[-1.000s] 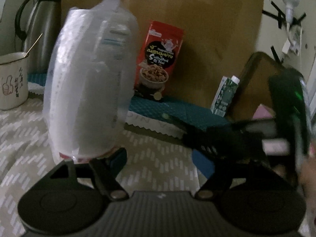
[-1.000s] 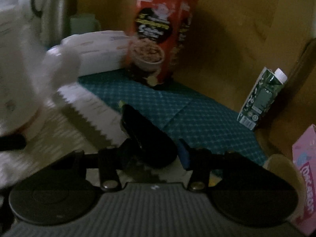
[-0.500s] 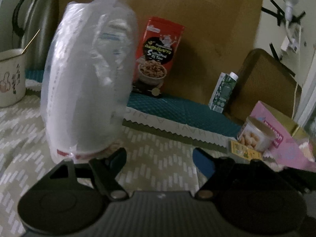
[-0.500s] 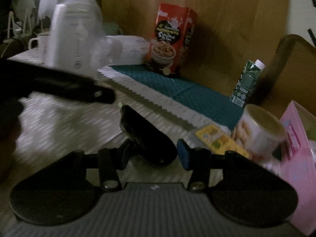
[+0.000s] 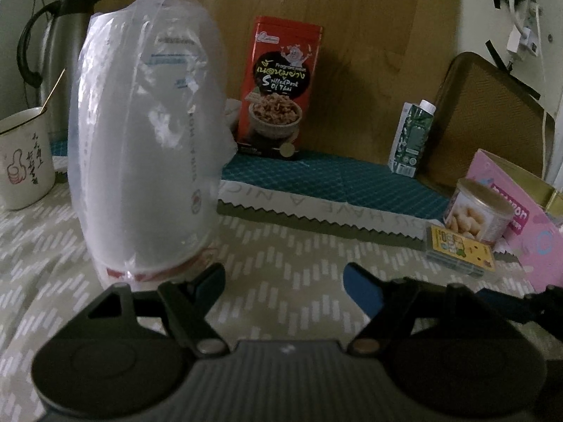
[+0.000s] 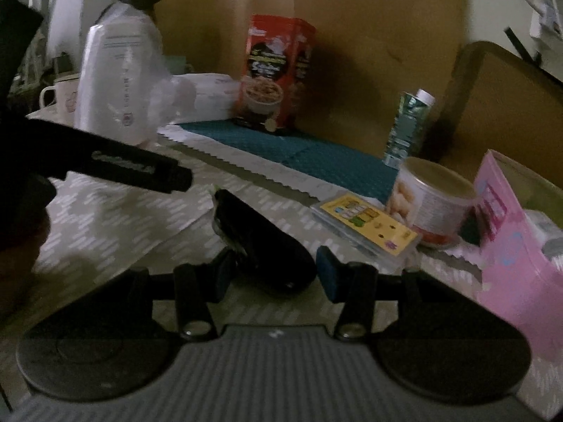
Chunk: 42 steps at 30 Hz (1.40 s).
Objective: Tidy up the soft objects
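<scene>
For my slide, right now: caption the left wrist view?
Open left tool beside tall clear-plastic-wrapped white roll on patterned tablecloth.

The bag (image 5: 147,133) is big, tall and white, made of thin see-through plastic that shines a little. It stands upright on the worktop, with its top pinched into a crinkly point. Faint blue print runs across the upper part, and a red band shows near its bottom edge. It looks puffy and round. The black thing (image 6: 262,242) is dark, smooth and long, shaped a bit like a pouch. It lies tilted on the patterned cloth, its near end between the right jaws. What it is made of is hard to tell.
</scene>
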Available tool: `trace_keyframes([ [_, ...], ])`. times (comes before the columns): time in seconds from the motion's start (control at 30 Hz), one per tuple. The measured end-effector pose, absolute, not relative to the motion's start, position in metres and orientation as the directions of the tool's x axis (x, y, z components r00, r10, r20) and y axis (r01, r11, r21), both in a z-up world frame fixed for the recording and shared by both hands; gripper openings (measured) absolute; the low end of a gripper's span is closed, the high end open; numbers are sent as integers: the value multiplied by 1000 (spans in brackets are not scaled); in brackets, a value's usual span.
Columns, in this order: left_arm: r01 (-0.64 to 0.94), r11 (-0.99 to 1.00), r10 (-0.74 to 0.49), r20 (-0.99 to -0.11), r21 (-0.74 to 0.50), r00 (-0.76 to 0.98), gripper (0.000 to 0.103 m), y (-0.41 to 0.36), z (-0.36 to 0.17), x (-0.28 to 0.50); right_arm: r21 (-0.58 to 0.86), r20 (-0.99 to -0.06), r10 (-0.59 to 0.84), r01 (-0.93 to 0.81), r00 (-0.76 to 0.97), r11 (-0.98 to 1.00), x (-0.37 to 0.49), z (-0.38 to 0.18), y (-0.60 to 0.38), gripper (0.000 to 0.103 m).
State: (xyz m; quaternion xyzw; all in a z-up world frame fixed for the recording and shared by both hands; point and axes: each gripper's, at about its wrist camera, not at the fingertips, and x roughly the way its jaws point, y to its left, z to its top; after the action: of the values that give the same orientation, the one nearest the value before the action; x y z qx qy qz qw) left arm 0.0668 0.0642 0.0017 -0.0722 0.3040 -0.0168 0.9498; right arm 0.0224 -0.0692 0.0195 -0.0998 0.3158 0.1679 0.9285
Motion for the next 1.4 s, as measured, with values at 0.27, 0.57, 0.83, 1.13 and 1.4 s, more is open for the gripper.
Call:
trace_keyframes([
  [0.27, -8, 990, -73, -576, -138, 814, 84, 63, 2, 69, -24, -632, 227, -311, 741, 950, 25, 17, -78, 62],
  [0.57, -4, 991, -75, -577, -134, 813, 87, 64, 1, 70, 11, -639, 240, -304, 731, 953, 26, 16, -83, 66],
  [0.83, -6, 993, -66, -590, -119, 805, 90, 65, 1, 73, 28, -637, 272, -331, 721, 943, 25, 16, -82, 72],
  [1.13, -7, 995, -56, -604, -101, 795, 90, 64, -1, 75, 31, -639, 295, -360, 710, 933, 24, 15, -81, 77],
  [1.4, -1, 996, -54, -614, -88, 788, 90, 63, -2, 79, 33, -639, 297, -360, 710, 932, 24, 15, -81, 77],
])
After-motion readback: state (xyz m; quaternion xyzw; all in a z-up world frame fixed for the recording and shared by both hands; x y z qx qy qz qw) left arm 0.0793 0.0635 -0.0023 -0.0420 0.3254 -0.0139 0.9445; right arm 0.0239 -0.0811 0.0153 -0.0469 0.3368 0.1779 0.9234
